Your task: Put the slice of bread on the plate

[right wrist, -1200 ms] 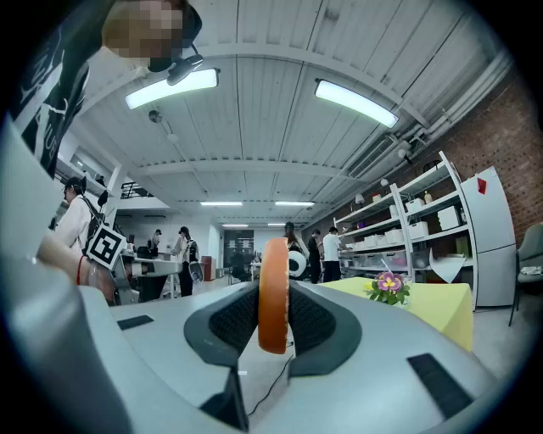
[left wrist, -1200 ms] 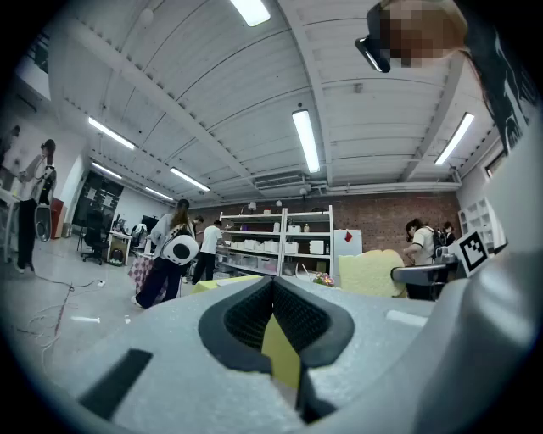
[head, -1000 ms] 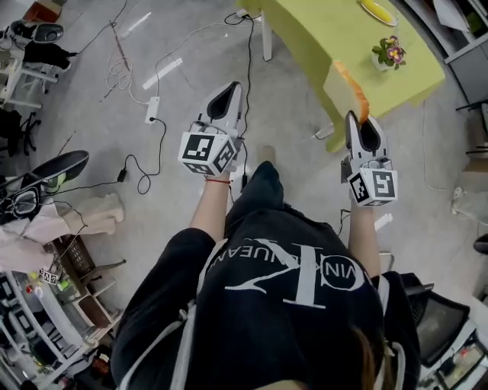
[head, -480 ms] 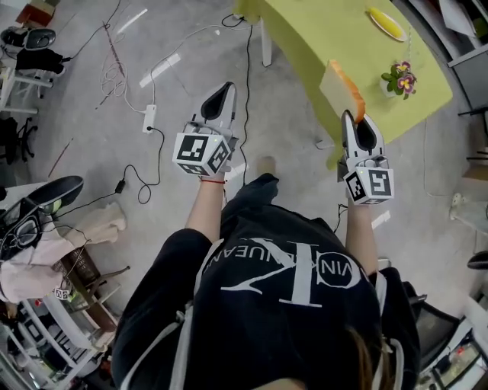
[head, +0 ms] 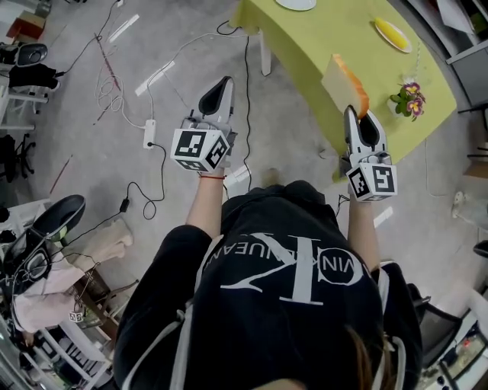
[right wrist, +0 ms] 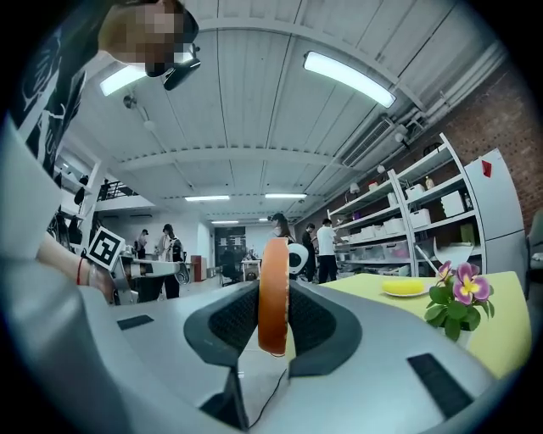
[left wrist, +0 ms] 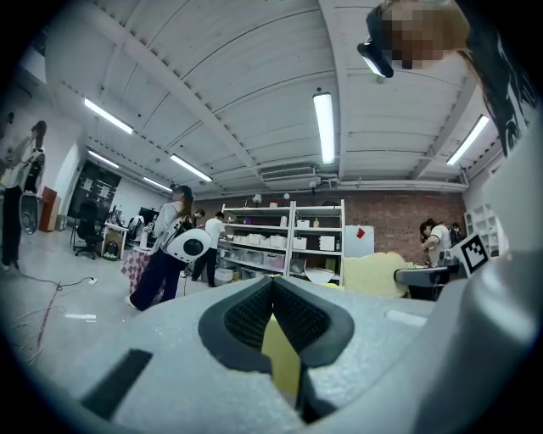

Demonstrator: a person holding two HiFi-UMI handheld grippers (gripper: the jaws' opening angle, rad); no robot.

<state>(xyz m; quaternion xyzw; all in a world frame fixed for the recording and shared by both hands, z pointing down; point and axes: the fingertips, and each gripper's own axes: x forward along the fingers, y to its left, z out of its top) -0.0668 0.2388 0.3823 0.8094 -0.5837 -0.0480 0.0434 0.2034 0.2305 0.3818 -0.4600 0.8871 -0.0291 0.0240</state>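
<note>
— Where is the slice of bread [head: 347, 82]?

— In the right gripper [head: 358, 116], upper right of the head view. Its fingers [right wrist: 231, 318] are closed on the lower part of the slice, one pad against each flat face, so it stands upright on its edge; the right gripper view shows only the brown crust. It shows against the near side of the green tabletop [head: 320, 38] and touches nothing but the pads.

— Why on edge rather than flat?

— My guess is that a pinch across the thickness is the one hold two fingers get on something so thin and soft; it will need tipping over before it can lie on a plate, and too firm a squeeze would dent it.

— And the left gripper [head: 222, 82]?

— Its fingers [left wrist: 242, 318] meet at the tips with nothing between them. It hangs over the bare floor [head: 91, 175], left of the tabletop and about level with the other gripper; I take it to have no part in this step.

— Which plate is meant?

— Two show: a white plate [head: 296, 4] cut by the top edge of the frame, and a yellow plate [head: 393, 32] further right, above the flower pot [head: 412, 97]. I cannot tell which is meant. Both are well apart from the bread, so the placing is not yet begun.
</note>
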